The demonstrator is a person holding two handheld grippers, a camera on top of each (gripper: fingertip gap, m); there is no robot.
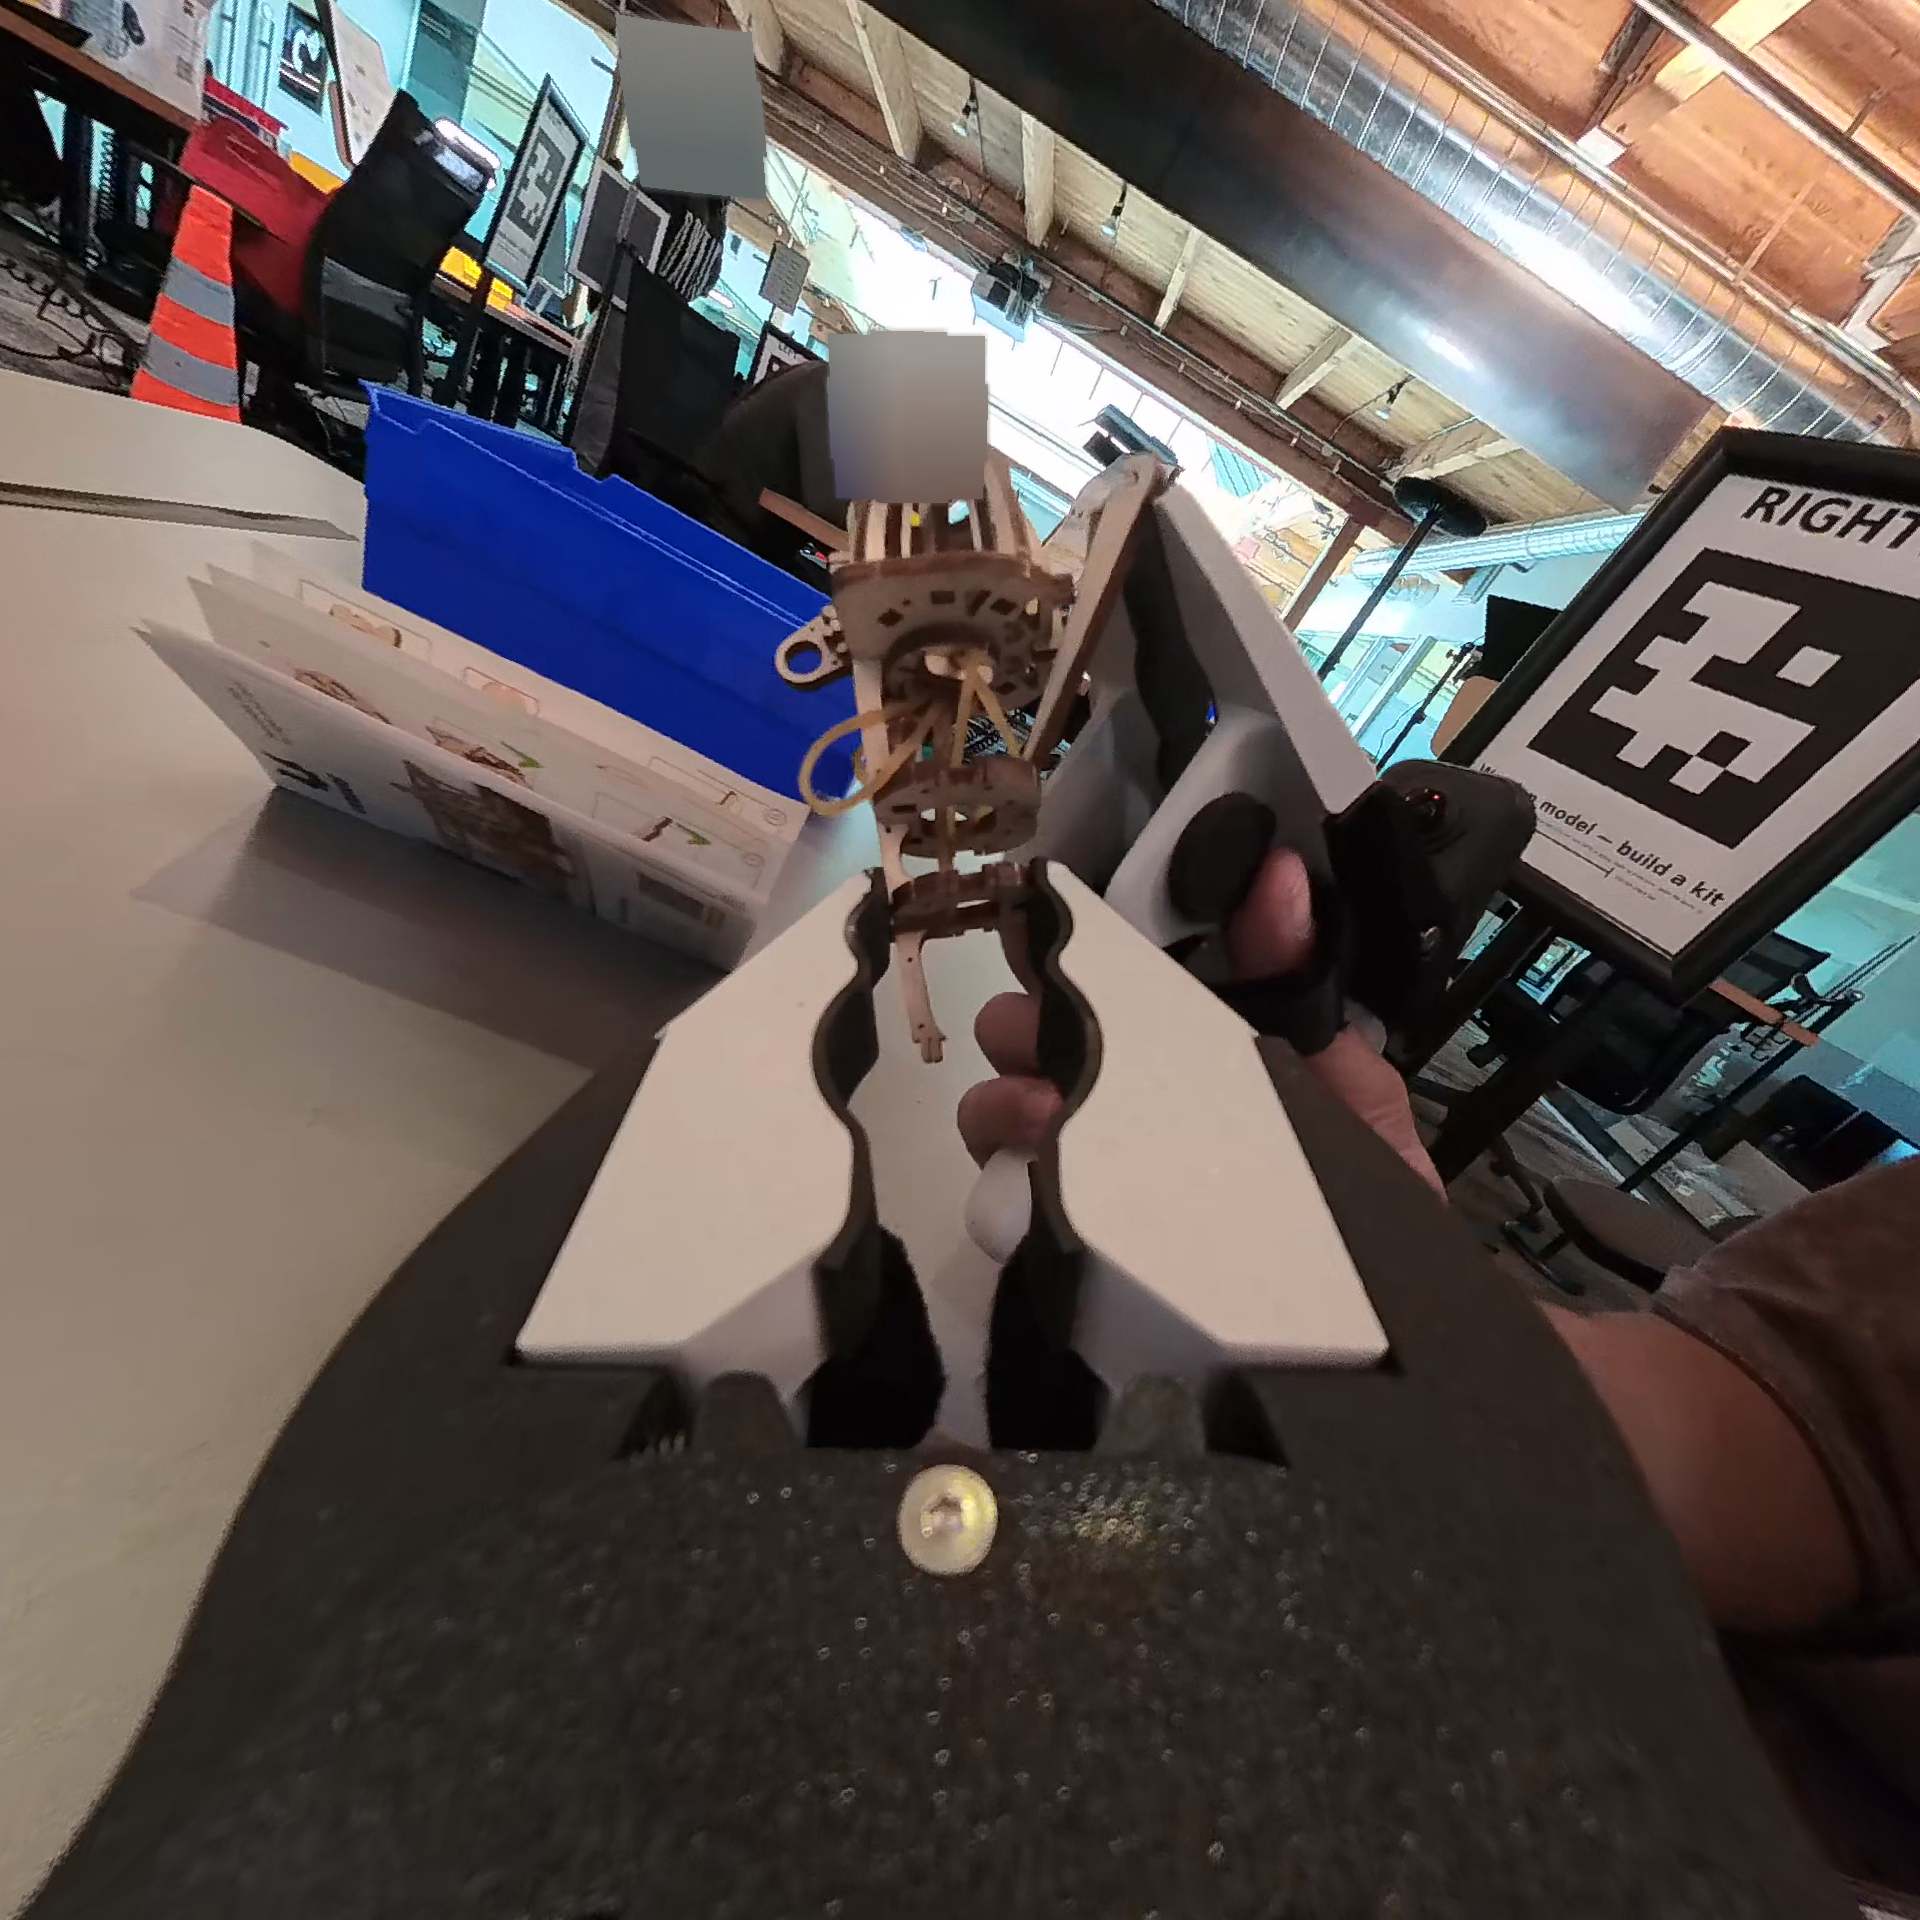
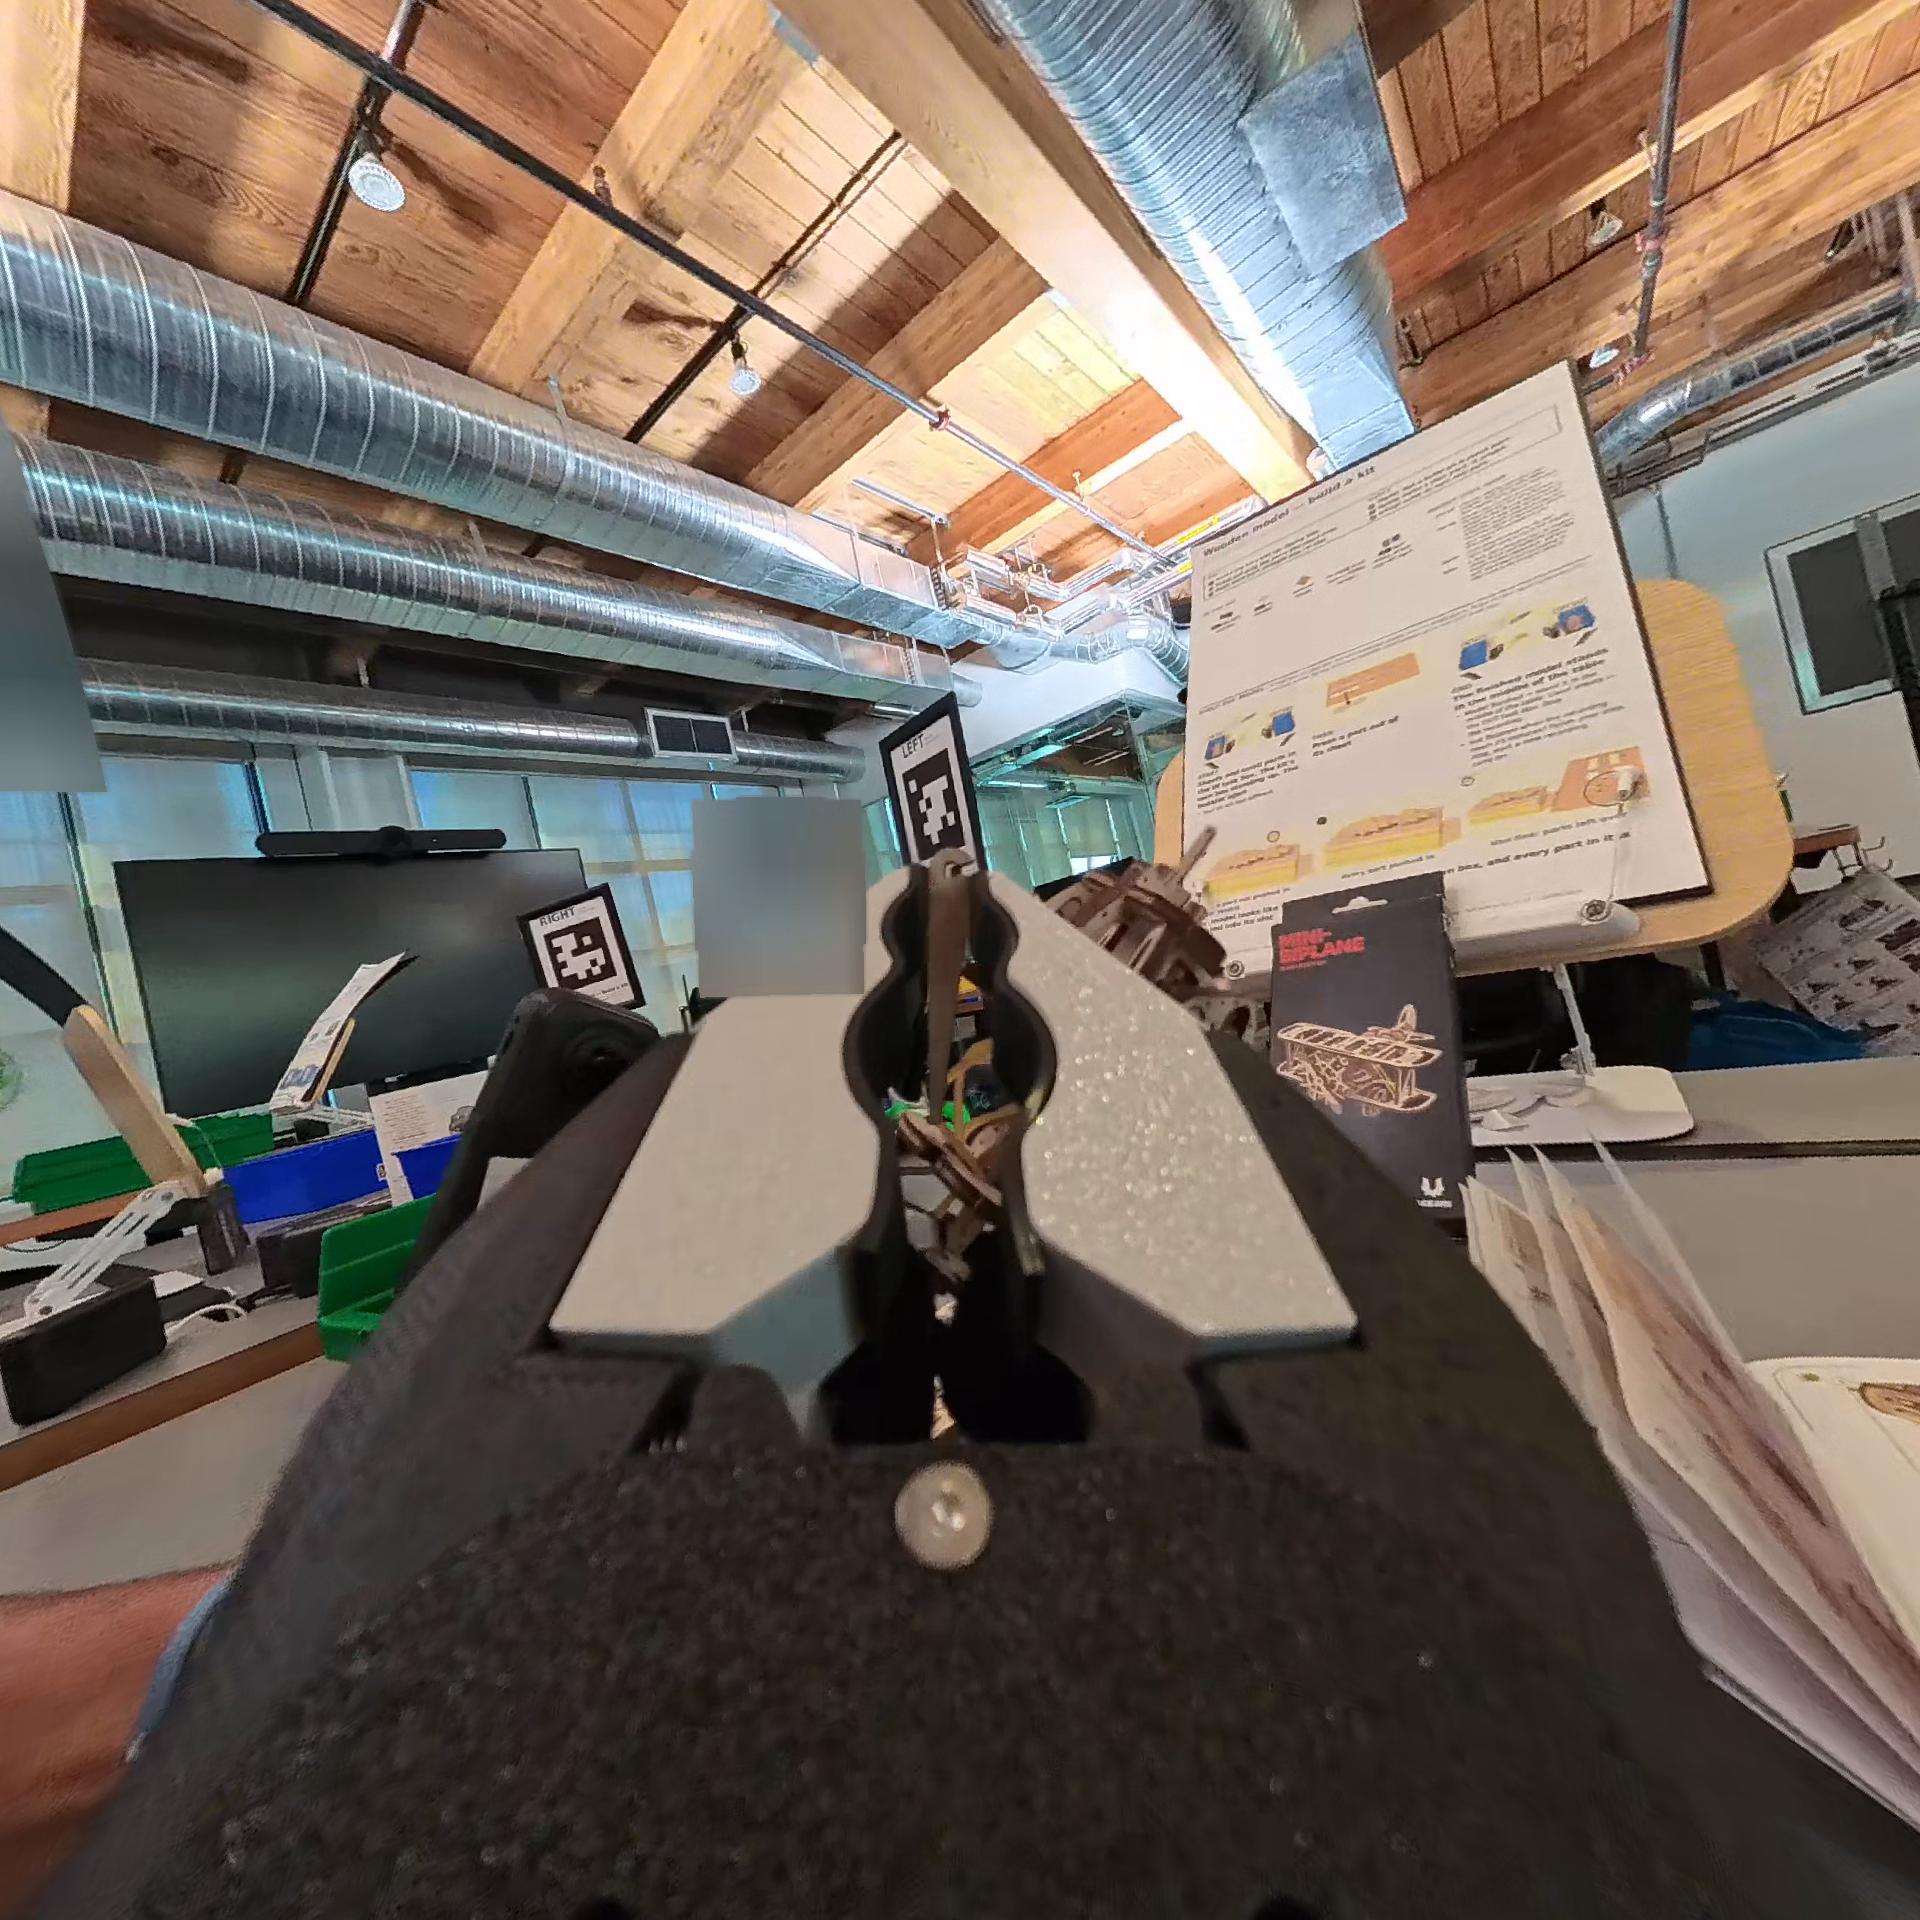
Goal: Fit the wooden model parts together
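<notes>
Left gripper pinches the bottom disc of the wooden model between its fingertips, so the half-built assembly stands upright in the air above the grey table. Just right of the model, the right gripper is clenched on a thin wooden strip, which slants up alongside the model's upper ring.

Judging by its look, the model is light but fragile: thin laser-cut plywood discs and ribs, with slender tabs that would snap under a sideways twist. Loose yellow rubber bands hang from its middle and could snag or spring off. The stacked discs look like the stiffest place to hold; the open ribs at the top and the dangling slat below look like poor places to squeeze. The strip is best held low, leaving its free end clear for a slot.

Left of the model lies an open instruction booklet on the smooth table, with a blue bin behind it. Right of the model stands a framed marker sign. Farther off, an orange cone, dark chairs and desks fill a workshop with a timber ceiling and silver ducts. An upright instruction board and a dark kit box stand beyond.
</notes>
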